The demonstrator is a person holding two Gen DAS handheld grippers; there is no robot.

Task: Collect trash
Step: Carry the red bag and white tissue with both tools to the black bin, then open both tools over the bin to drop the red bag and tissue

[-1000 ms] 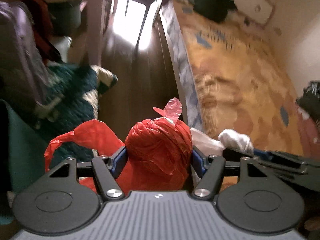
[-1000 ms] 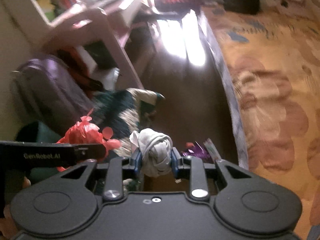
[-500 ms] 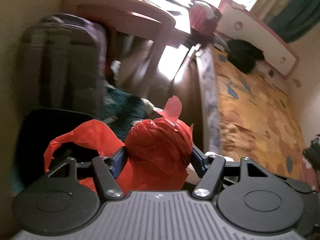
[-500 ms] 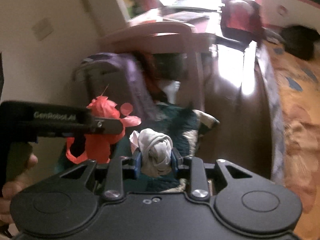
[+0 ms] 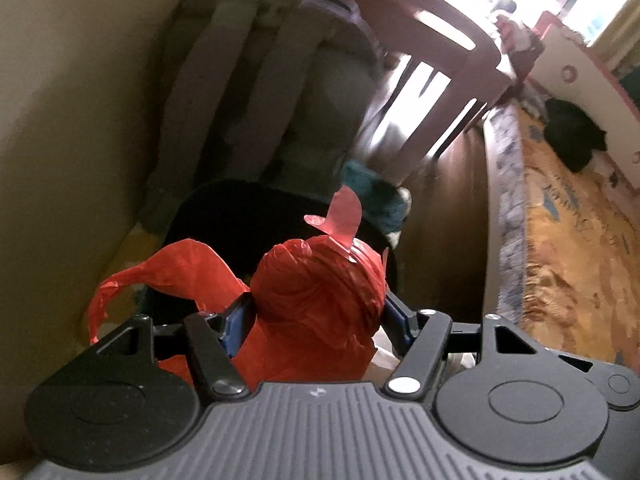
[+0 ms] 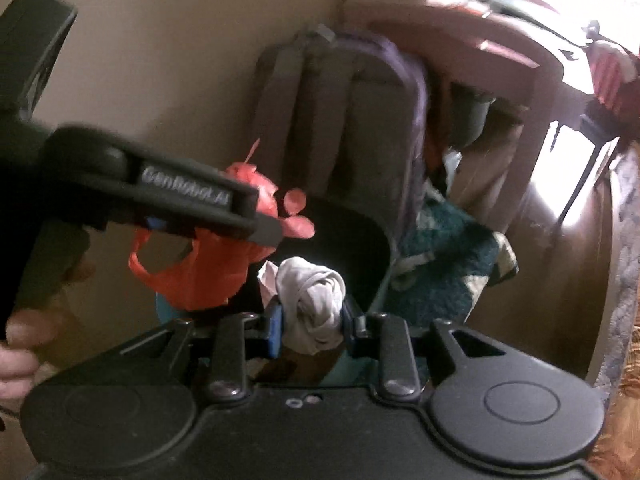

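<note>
My left gripper (image 5: 316, 316) is shut on a crumpled red plastic bag (image 5: 320, 300) and holds it above the open mouth of a dark bin (image 5: 240, 220). My right gripper (image 6: 312, 320) is shut on a wad of grey-white tissue (image 6: 312, 300), also over the bin (image 6: 352, 240). In the right wrist view the left gripper (image 6: 264, 228) with the red bag (image 6: 200, 272) hangs at the left, just beyond the tissue.
A purple-grey backpack (image 5: 260, 80) leans on the beige wall behind the bin. A teal cloth (image 6: 440, 260) lies on the floor beside it. A pink desk (image 5: 440, 40) stands further back. A bed with an orange patterned cover (image 5: 580, 220) runs along the right.
Both grippers have swung left from the floor and bed toward the wall, and now hang over the dark bin, each still holding its trash.
</note>
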